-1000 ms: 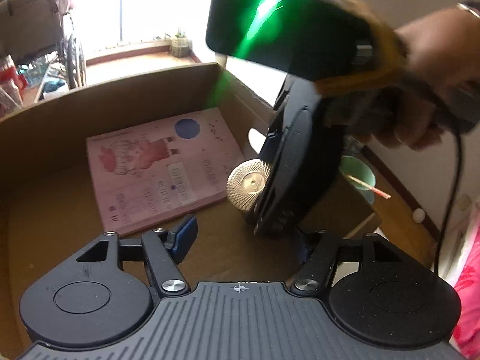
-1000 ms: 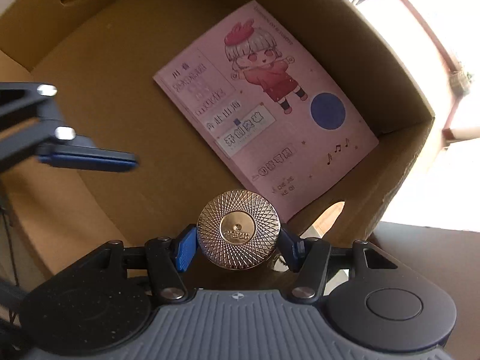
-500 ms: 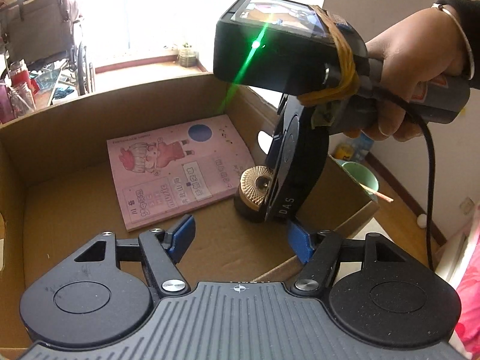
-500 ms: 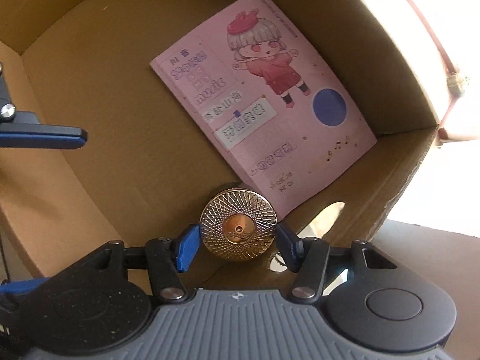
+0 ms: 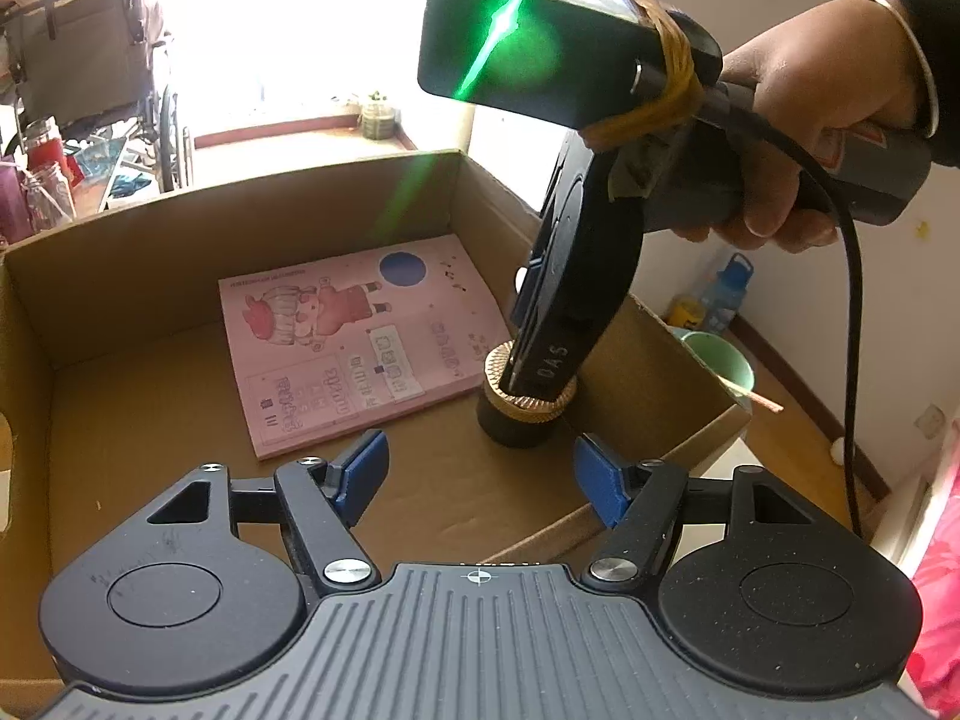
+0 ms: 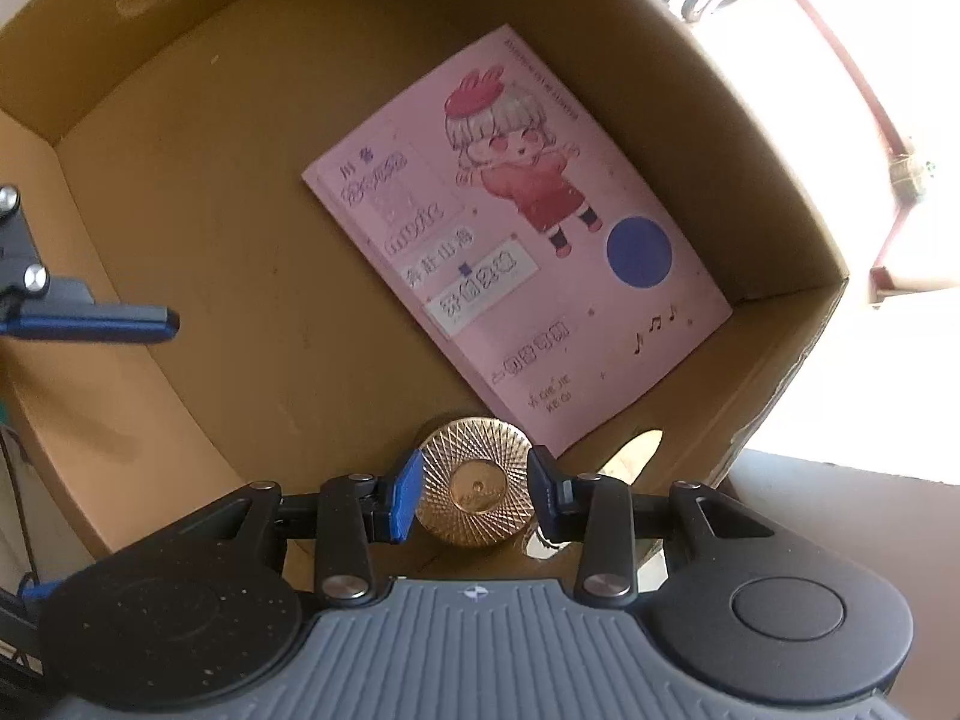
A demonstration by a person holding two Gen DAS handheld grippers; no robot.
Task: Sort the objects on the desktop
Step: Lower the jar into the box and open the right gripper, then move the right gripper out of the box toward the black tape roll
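The right gripper (image 6: 474, 489) is clamped on a small jar's gold lid (image 6: 474, 480) — its blue pads press both sides. The jar (image 5: 521, 414) stands on the floor of the cardboard box (image 5: 150, 240), just beside a corner of the pink booklet (image 5: 360, 336). The left gripper (image 5: 477, 474) hovers near the box's edge — jaws apart, holding nothing.

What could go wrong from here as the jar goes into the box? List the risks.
1. The right gripper pinches only the gold-lidded jar by its lid rim; if the base isn't fully on the cardboard box floor, release may tip it.
2. The jar sits right beside the pink notebook; landing on its edge could leave it tilted.
3. The open left gripper hovers nearby and might bump it.
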